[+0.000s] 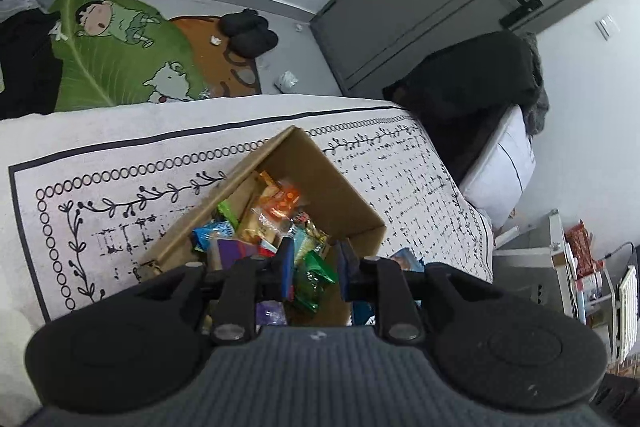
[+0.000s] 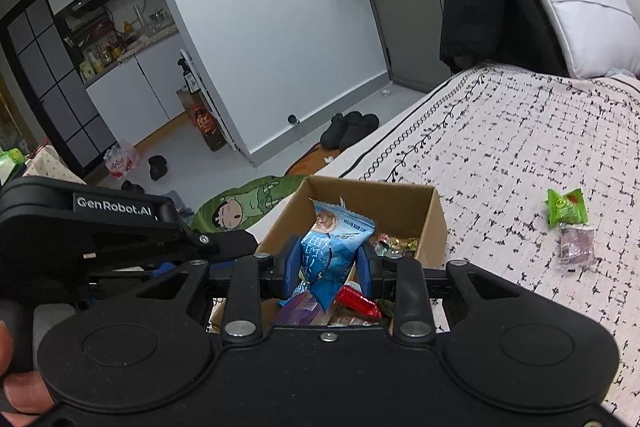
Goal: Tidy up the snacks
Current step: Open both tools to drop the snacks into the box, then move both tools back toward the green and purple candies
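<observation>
Directly under both tools: a cardboard box [image 2: 400, 205] of mixed snacks on the bed [image 2: 520, 147]. Right hand-held gripper [image 2: 330, 269] pinching a blue snack packet [image 2: 340, 247] upright over the box, print too blurred to read. "GenRobot.AI" legible on the left tool's housing in the right view. Left hand-held gripper [image 1: 316, 273] slightly parted, a green packet [image 1: 314, 277] seen between the fingers, apparently not gripped. Green wrapper [image 2: 566, 211] and clear wrapper [image 2: 576, 247] apart on the bedspread.

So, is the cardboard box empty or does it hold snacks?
It holds snacks: the cardboard box shows many colourful packets piled inside.
</observation>
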Demonstrator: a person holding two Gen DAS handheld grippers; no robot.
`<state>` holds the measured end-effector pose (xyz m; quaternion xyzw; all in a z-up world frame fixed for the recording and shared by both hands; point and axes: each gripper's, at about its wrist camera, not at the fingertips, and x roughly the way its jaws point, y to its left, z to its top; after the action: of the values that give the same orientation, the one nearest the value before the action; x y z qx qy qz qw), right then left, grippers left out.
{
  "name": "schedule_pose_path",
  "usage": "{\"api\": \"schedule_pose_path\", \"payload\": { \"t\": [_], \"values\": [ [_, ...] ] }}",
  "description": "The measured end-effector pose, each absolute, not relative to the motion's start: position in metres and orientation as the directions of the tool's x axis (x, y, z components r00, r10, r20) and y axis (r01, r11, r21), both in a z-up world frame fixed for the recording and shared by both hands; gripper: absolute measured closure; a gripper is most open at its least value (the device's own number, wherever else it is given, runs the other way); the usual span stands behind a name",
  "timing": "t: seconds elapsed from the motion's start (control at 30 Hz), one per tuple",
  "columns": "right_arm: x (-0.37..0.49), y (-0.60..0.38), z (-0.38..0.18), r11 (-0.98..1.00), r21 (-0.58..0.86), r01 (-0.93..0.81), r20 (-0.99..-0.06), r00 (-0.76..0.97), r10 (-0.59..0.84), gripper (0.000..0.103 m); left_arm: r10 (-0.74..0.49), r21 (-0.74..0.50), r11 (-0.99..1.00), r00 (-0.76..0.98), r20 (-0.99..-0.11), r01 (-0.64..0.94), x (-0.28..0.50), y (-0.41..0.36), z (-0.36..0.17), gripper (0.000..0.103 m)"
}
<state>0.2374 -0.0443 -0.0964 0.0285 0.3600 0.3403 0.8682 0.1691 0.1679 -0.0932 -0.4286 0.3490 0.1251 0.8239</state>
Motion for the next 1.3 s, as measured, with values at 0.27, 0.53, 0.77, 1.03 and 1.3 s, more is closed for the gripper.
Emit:
{"api": "schedule_pose_path", "payload": {
  "t": [0.27,0.53,0.77,1.03,1.3],
  "values": [
    [0.239,-0.047,-0.104,0.779,0.285,-0.558,-0.64,0.494,0.588,0.068,-0.081,-0.597,0.602,0.703,-0.707,-0.531,0.172,0.168,-0.097,0.057],
    [0.249,-0.08,-0.098,0.817,0.272,-0.509,-0.635,0.543,0.55,0.06,-0.032,-0.54,0.646,0.687,-0.726,-0.54,0.179,0.156,-0.095,0.03],
    [0.254,-0.104,-0.096,0.835,0.264,-0.483,-0.635,0.564,0.528,0.055,-0.004,-0.47,0.703,0.657,-0.754,-0.534,0.189,0.135,-0.094,0.024],
    [0.261,-0.135,-0.093,0.848,0.263,-0.46,-0.625,0.589,0.513,0.048,0.01,-0.415,0.756,0.642,-0.767,-0.507,0.197,0.109,-0.091,0.024],
    [0.271,-0.166,-0.097,0.861,0.261,-0.437,-0.625,0.603,0.495,0.047,0.019,-0.366,0.804,0.635,-0.772,-0.469,0.207,0.082,-0.09,0.024]
  ]
}}
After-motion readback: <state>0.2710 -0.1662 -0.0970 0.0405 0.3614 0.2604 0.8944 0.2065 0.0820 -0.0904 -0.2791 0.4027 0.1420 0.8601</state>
